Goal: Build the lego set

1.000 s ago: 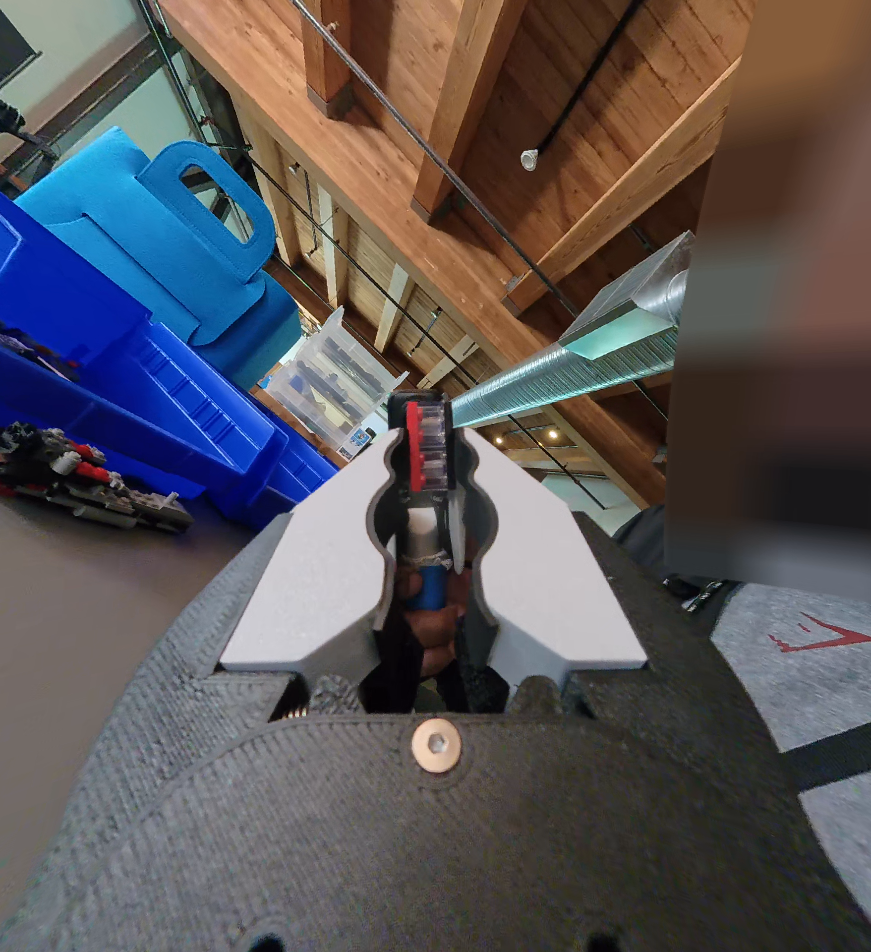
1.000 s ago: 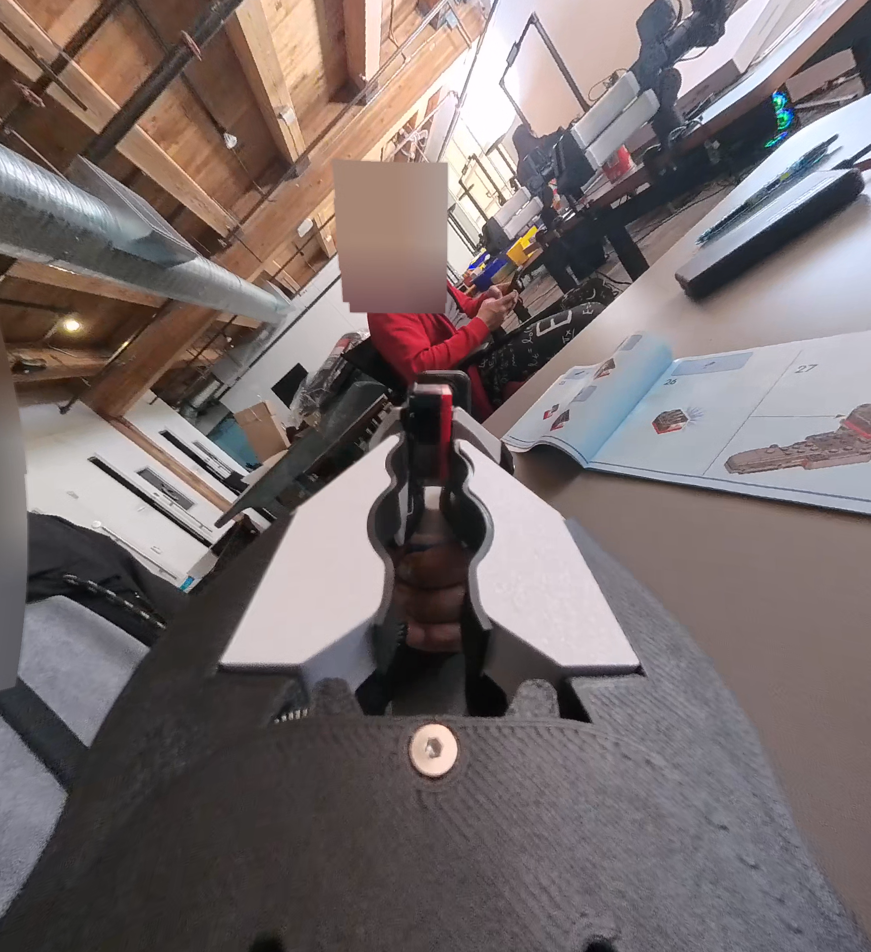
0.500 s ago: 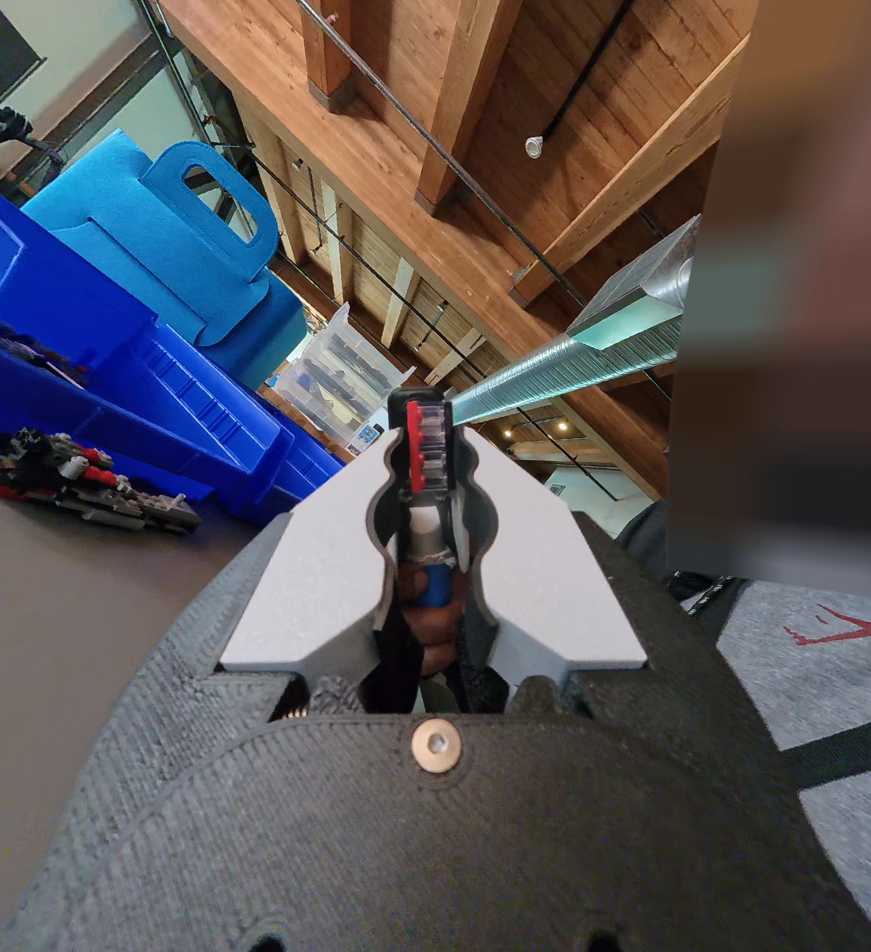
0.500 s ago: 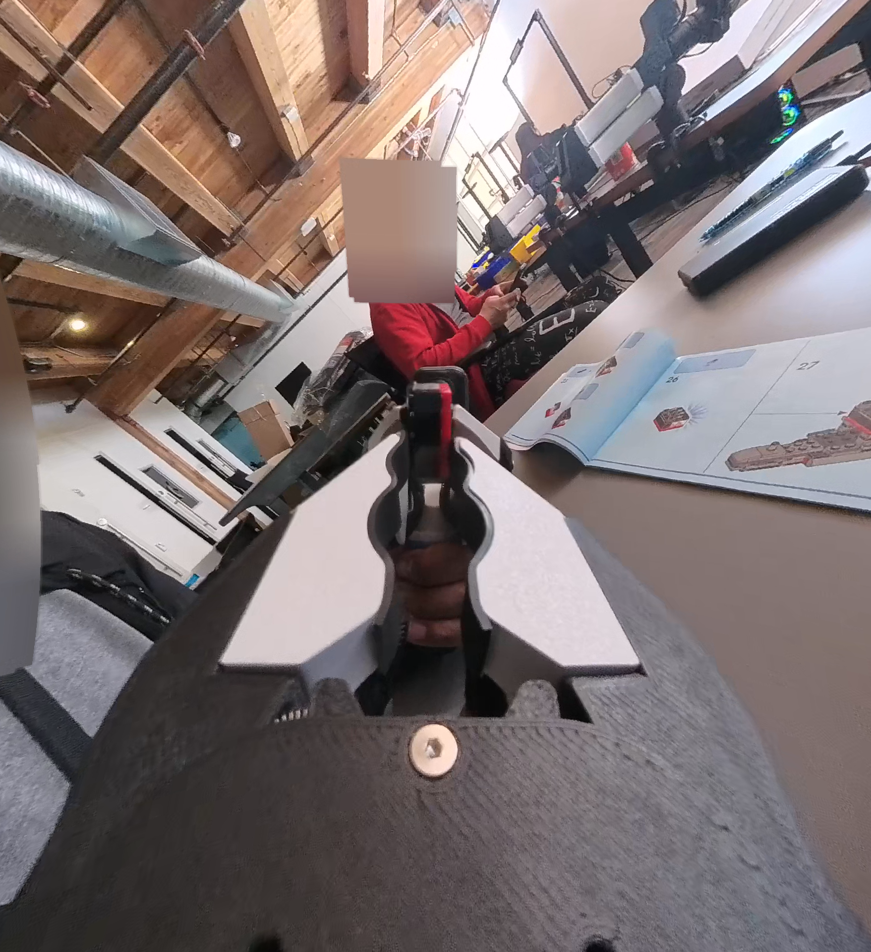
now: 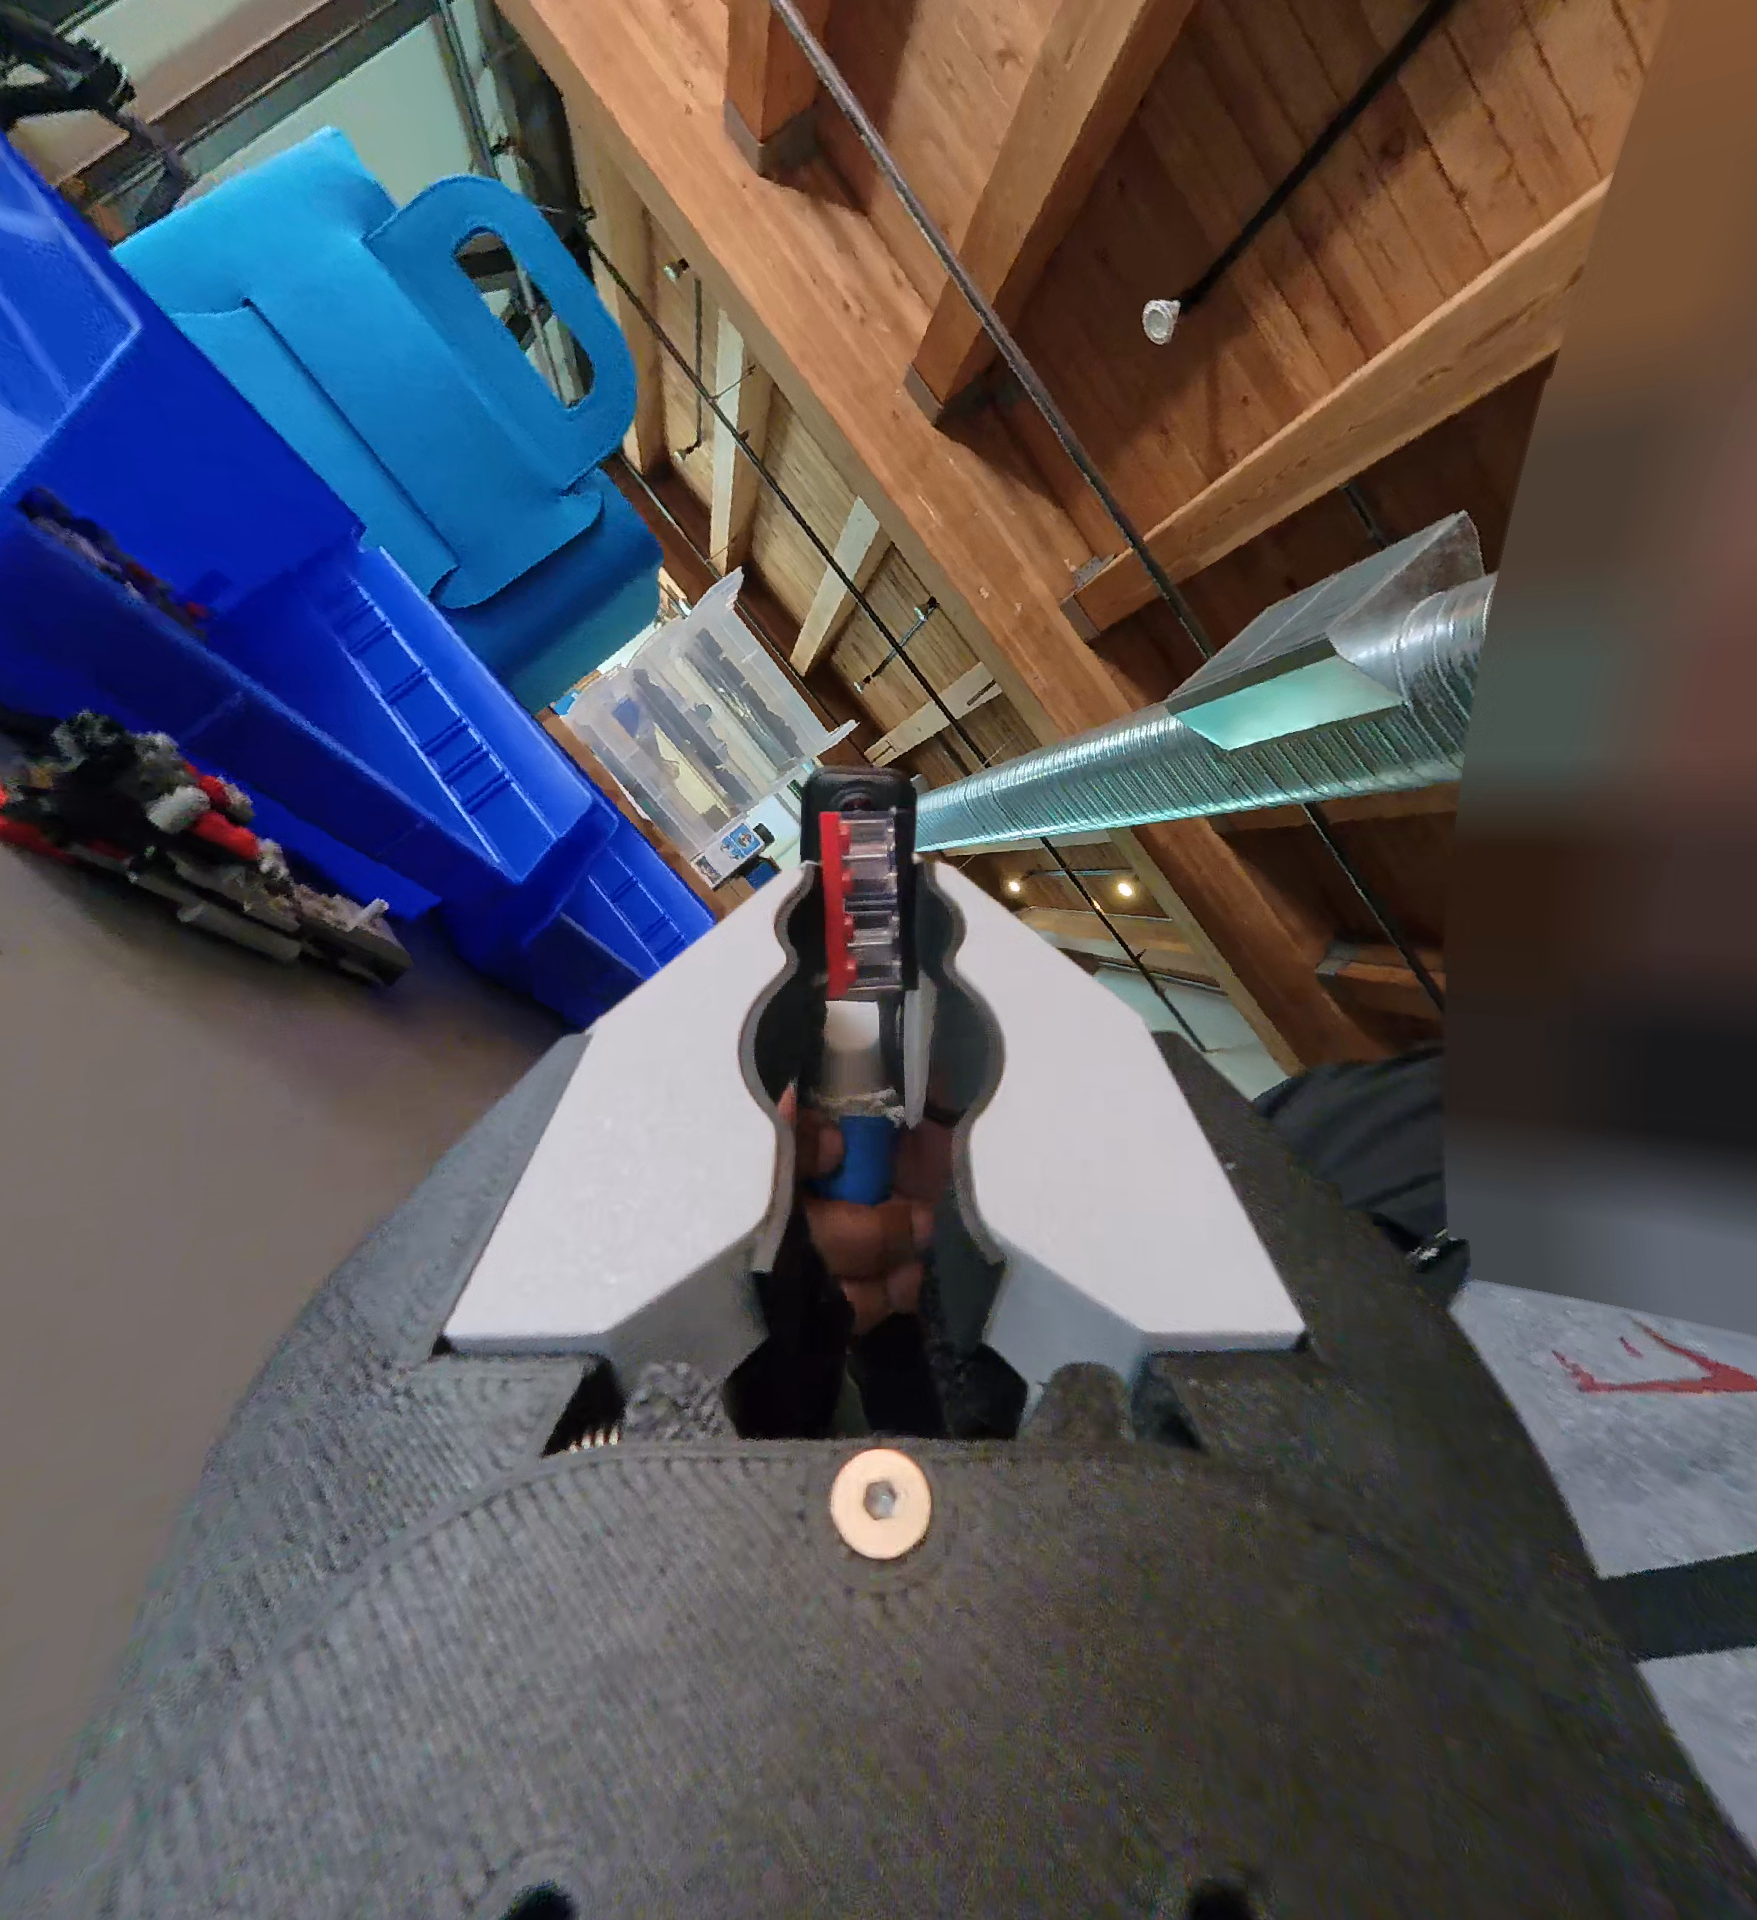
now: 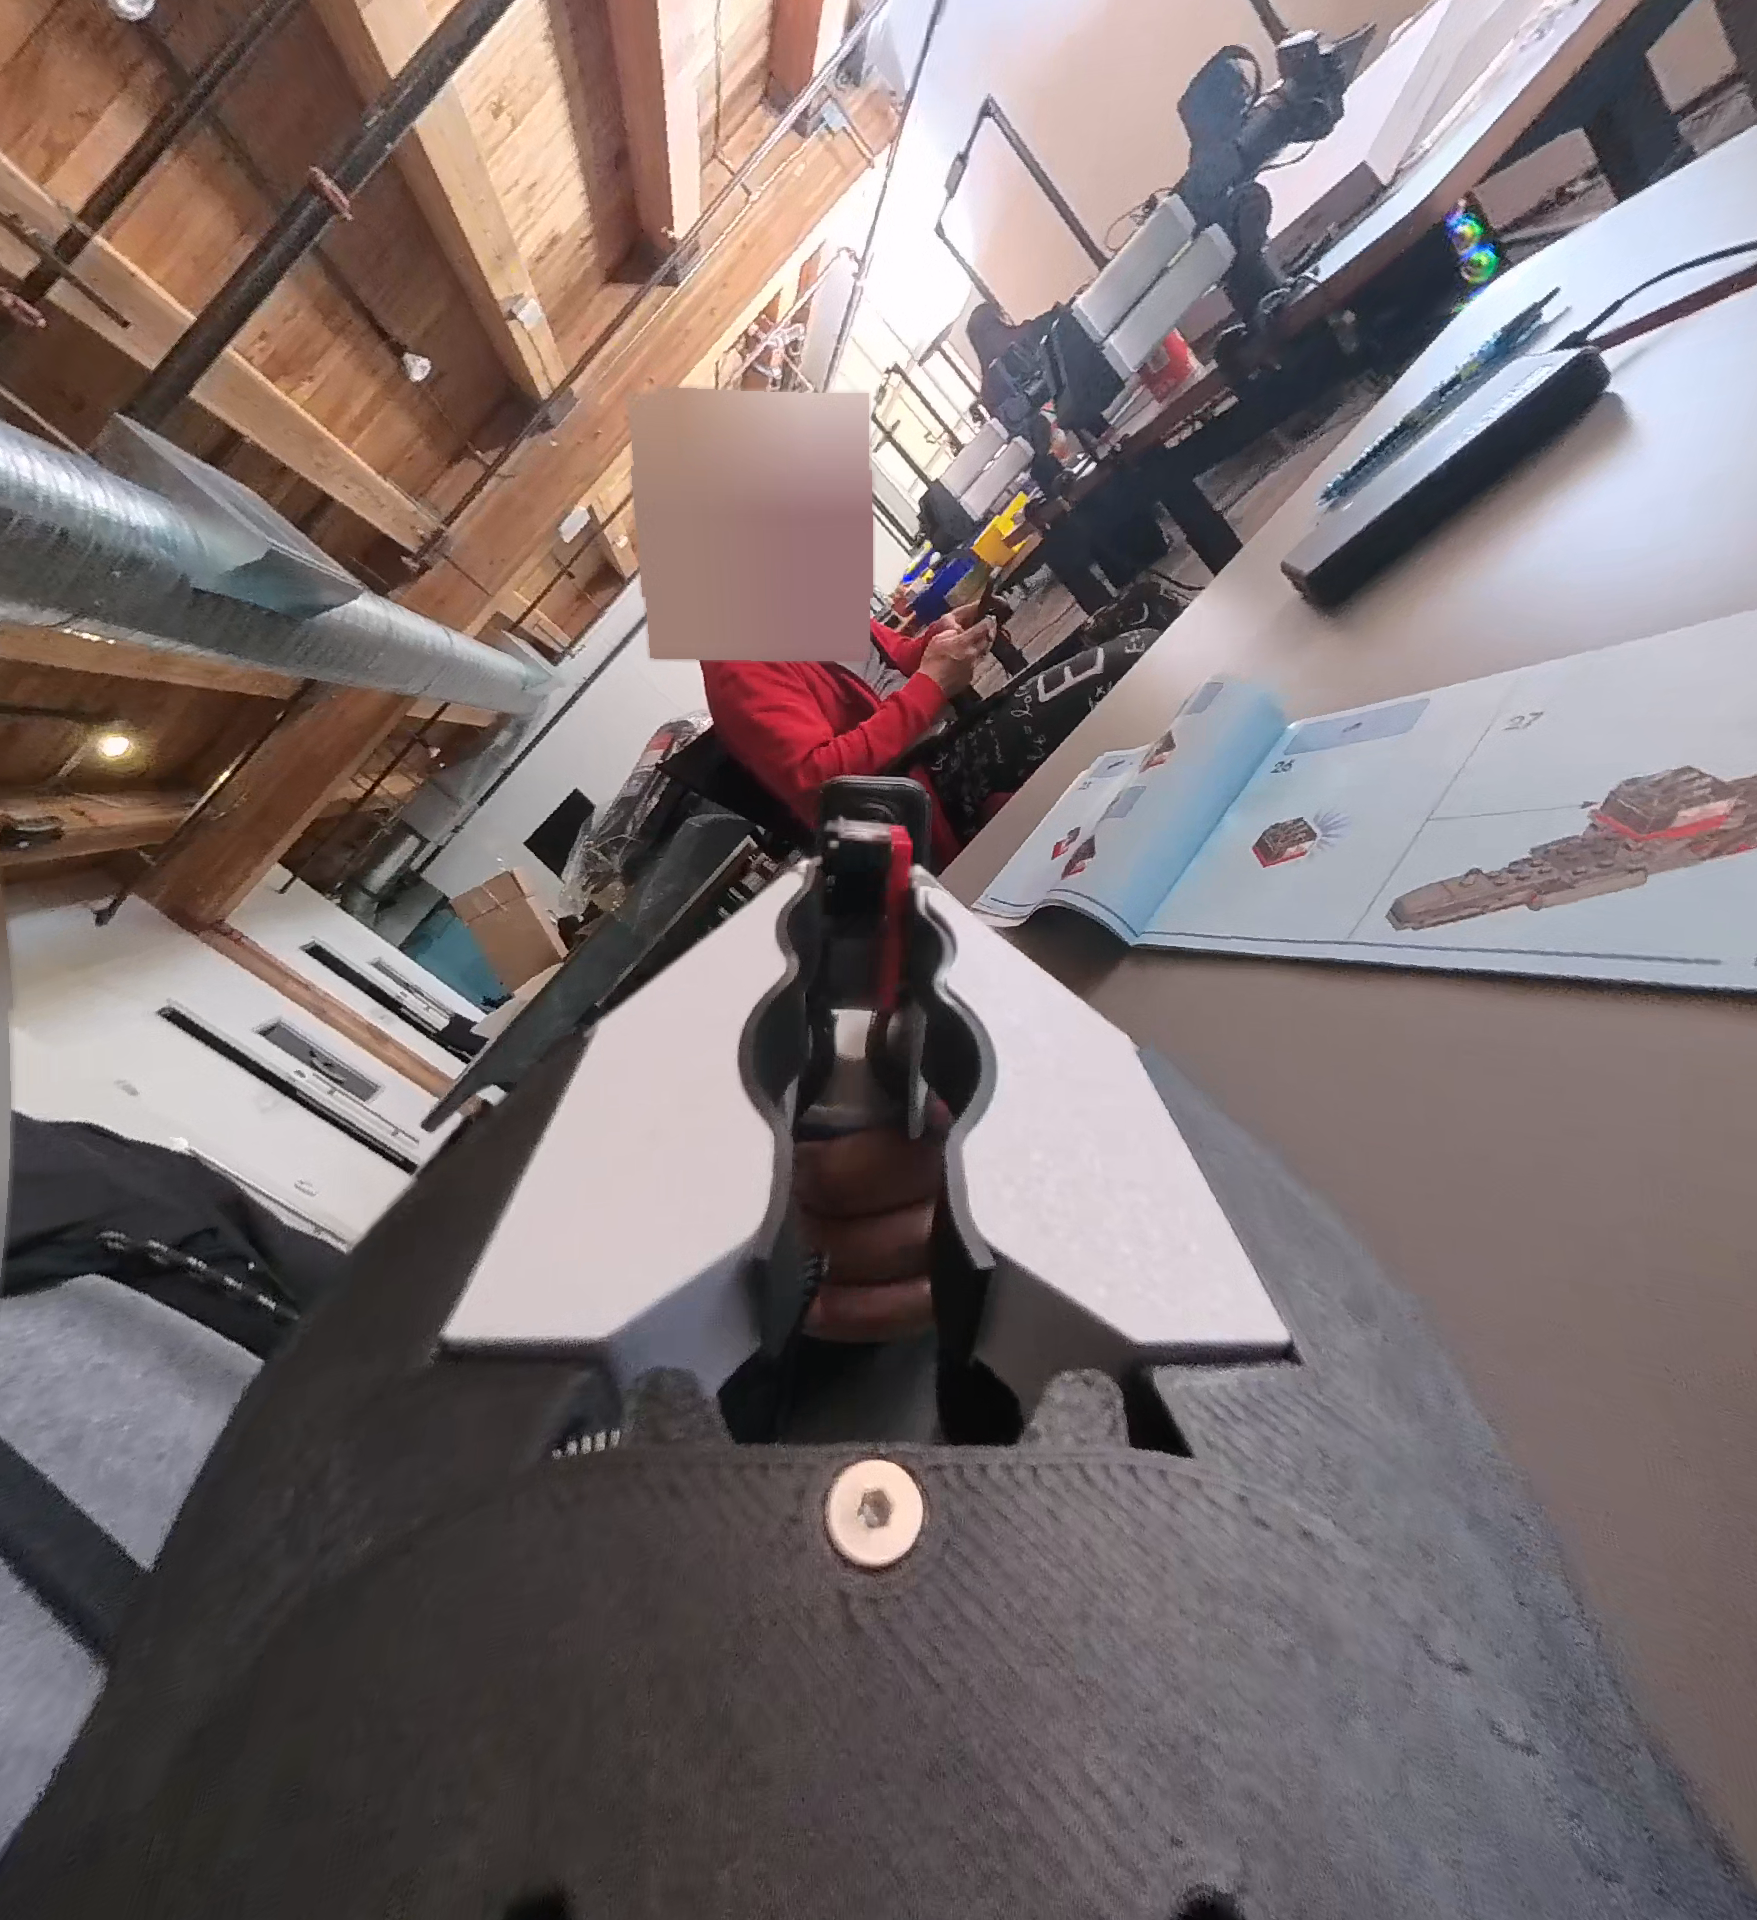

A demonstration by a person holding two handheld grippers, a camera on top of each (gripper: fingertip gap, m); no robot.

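My left gripper point(image 5: 858, 914) is shut on a small lego piece, a red plate point(image 5: 834, 904) with clear studs point(image 5: 876, 904) beside it. My right gripper point(image 6: 869, 914) is shut on a small black and red lego piece point(image 6: 895, 914). Both grippers are raised above the table and point at each other, tip to tip. Each view shows a hand on the other gripper's handle through the gap between its fingers. A partly built dark grey and red lego model point(image 5: 188, 842) lies on the brown table point(image 5: 126, 1143) at the left. Whether the two held pieces are joined is hidden.
Blue bins point(image 5: 230, 582) and a blue felt bag point(image 5: 417, 384) stand behind the model, with a clear organiser box point(image 5: 708, 717) farther back. An open instruction booklet point(image 6: 1425, 831) and a flat black device point(image 6: 1445, 499) lie on the table at the right. A person in red point(image 6: 822, 717) sits beyond. Only a small space, under 4 cm, lies between the two pairs of fingers. Both grippers' tips are roughly 40 cm from the flat black device point(image 6: 1445, 499).
Both grippers stay shut on their pieces, tip to tip. The left view has drifted slightly, so the model and bins sit a little farther right in it.
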